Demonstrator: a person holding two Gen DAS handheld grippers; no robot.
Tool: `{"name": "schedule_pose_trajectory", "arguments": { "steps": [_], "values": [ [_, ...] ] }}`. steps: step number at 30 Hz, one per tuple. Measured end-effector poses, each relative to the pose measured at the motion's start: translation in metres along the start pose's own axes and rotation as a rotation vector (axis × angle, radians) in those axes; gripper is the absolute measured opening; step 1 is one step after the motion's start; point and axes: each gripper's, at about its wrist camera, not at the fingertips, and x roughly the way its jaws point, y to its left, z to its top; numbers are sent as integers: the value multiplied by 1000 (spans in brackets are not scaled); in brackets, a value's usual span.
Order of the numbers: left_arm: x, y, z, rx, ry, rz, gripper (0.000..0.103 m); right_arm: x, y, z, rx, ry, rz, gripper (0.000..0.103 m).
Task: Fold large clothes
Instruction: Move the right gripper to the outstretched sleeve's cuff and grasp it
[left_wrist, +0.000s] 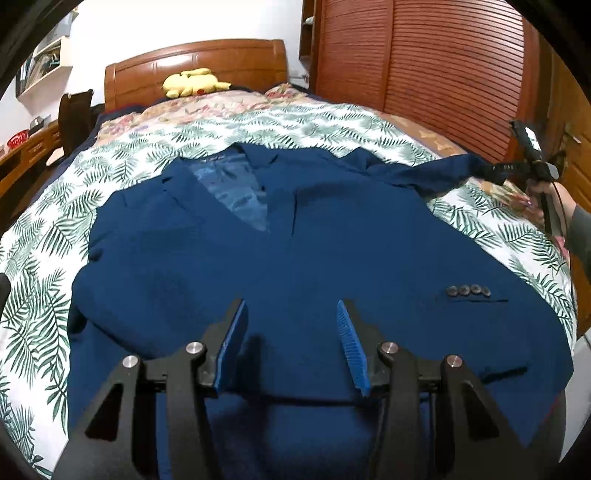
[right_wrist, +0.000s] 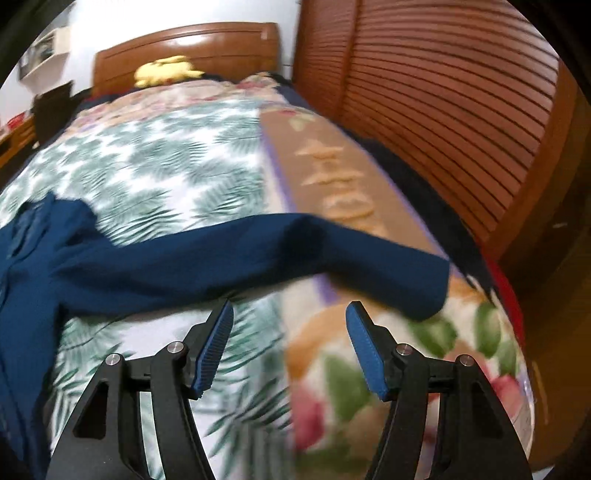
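Bedspread (left_wrist: 44, 206) carries jacket (left_wrist: 295, 258); left gripper (left_wrist: 291, 314) and right gripper (right_wrist: 290, 314) hover spread.

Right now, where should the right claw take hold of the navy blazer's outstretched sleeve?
At the cuff end of the navy blazer's outstretched sleeve, coming from its own side. The sleeve lies flat across the leaf-print bedspread, its free end nearest the open right claw.

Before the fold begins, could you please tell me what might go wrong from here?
1. The right tongs are open just short of the sleeve, so they may close on the leaf-print bedcover too.
2. The sleeve's cuff lies near the bed's edge and might slide off.
3. The left tongs hover open over the blazer; a deep pinch could gather several layers.
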Motion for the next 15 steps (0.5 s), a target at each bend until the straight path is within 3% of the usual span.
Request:
{"name": "schedule_pose_trajectory", "arguments": {
  "steps": [7,15],
  "values": [
    [1,7,1,-23,9,15,49,26,-45,21,83,-9,-92,66],
    [-2,14,2,-34,9,27,49,58,-68,26,119,67,-128,71]
  ]
}}
